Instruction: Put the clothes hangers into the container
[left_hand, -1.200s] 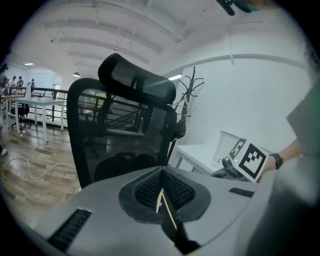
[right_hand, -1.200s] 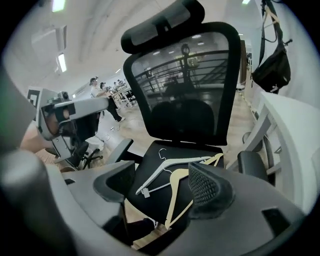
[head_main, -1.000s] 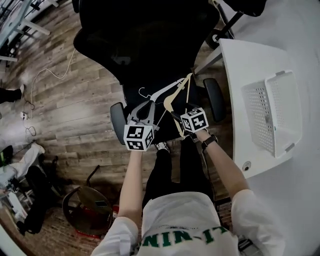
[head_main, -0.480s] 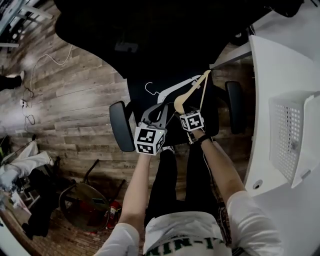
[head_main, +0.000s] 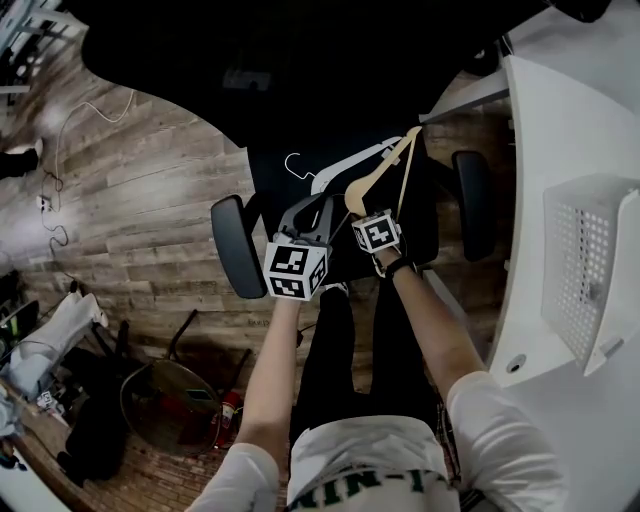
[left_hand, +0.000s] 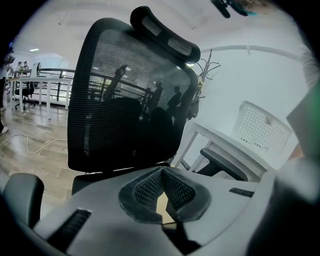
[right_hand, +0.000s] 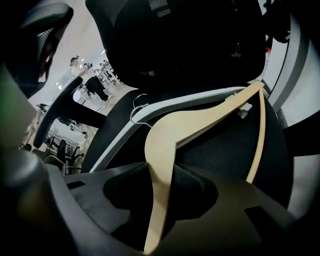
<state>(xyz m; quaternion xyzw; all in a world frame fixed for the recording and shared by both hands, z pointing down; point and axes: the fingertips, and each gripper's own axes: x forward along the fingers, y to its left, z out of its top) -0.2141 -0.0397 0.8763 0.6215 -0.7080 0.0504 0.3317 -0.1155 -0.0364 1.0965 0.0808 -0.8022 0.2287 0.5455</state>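
Two hangers at the black chair (head_main: 300, 50). Right hand-held gripper (right_hand: 160, 172) pinches the wooden hanger (right_hand: 200, 120) by one arm, over the seat. White hanger (head_main: 345, 170) lies on the seat, touching the wooden one. Left hand-held gripper (left_hand: 162, 172) has its jaws pressed together, nothing between them. White container (head_main: 590, 270) sits on the surface (head_main: 545, 130) at right, well apart.

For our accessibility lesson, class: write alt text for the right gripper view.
The right claw grips a wooden hanger by one arm, over a black chair seat. A grey hanger shows behind it.
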